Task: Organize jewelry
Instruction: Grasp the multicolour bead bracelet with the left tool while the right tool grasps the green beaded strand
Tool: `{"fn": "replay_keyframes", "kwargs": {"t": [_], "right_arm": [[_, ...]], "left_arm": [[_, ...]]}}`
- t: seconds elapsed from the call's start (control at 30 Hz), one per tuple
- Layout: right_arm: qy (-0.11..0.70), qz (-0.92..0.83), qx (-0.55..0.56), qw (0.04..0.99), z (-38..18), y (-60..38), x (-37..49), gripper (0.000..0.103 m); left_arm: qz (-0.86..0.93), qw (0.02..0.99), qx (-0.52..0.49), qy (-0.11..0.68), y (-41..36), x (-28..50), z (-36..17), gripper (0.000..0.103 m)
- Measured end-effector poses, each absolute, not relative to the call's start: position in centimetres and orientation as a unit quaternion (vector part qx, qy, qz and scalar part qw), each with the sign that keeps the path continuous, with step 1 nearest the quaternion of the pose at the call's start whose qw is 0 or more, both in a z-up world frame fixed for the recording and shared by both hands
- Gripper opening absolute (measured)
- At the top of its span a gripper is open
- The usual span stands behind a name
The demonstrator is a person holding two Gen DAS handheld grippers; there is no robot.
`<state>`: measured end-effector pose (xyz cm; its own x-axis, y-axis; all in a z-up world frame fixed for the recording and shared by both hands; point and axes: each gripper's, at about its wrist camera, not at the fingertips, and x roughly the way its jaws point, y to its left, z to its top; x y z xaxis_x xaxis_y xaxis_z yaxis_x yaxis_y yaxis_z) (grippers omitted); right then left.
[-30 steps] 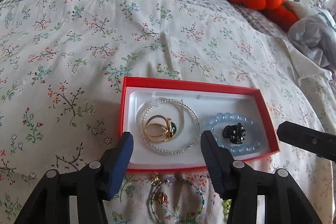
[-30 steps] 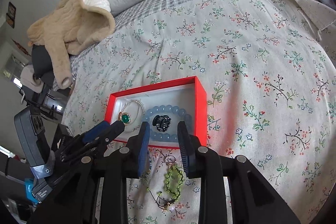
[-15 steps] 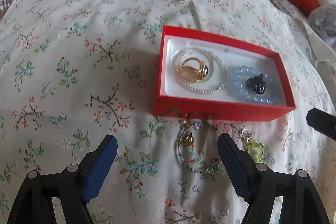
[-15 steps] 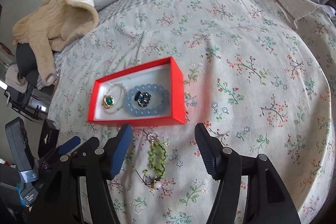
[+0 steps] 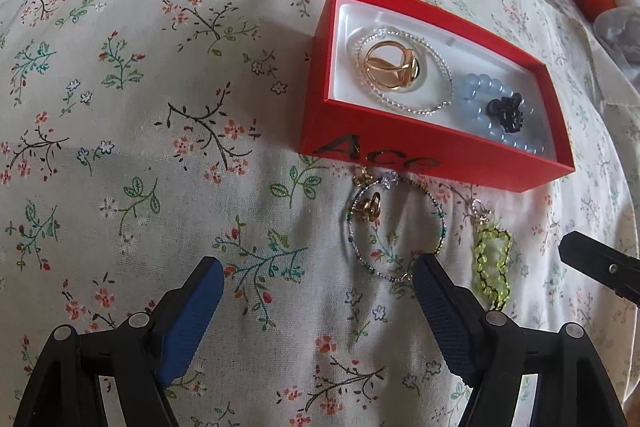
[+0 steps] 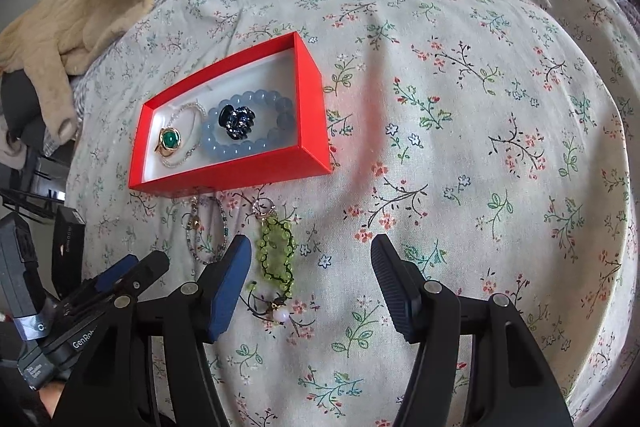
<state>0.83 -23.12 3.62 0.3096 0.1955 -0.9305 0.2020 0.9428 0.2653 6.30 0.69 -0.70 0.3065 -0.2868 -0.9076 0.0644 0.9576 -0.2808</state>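
Mid-sorting: both hand-held grippers, left [image 5: 314,285] and right [image 6: 310,269], released, empty above bed [image 6: 480,107]; next, pinching green beaded charm [image 6: 276,255] into red box [image 6: 256,169].

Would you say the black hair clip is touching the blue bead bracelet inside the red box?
Touching. In the right wrist view, the black hair clip overlaps the beads of the blue bead bracelet, no gap showing, inside the red box.

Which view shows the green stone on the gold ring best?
The right wrist view: the gold ring in the red box faces the camera, its green stone plainly visible. In the left wrist view the ring shows only its gold bands; the stone is hidden.
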Motion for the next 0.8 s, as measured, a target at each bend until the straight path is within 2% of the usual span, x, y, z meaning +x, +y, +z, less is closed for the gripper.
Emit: {"fn": "replay_keyframes", "kwargs": {"t": [0.13,0.27,0.53,0.7,0.77,0.8], "right_arm": [[0.594,-0.001,0.172,0.786,3.0,-22.9,1.1,0.065],[0.602,0.003,0.171,0.78,2.4,-22.7,1.4,0.065],[0.61,0.0,0.168,0.774,1.6,-22.7,2.0,0.065],[0.616,0.003,0.18,0.767,1.1,-22.6,2.1,0.065],[0.615,0.003,0.179,0.768,1.1,-22.4,2.0,0.065],[0.614,0.003,0.178,0.769,1.1,-22.4,2.0,0.065]], "left_arm": [[-0.123,0.789,-0.123,0.589,0.7,6.6,-1.5,0.06],[-0.125,0.784,-0.138,0.593,0.2,7.1,-2.3,0.048],[-0.123,0.79,-0.09,0.594,-2.9,8.0,-3.1,0.037],[-0.109,0.803,-0.05,0.584,-3.9,7.8,-3.2,0.017],[-0.106,0.806,-0.041,0.581,-4.0,7.7,-3.2,0.005],[-0.106,0.807,-0.04,0.58,-3.9,7.6,-3.2,0.004]]}}
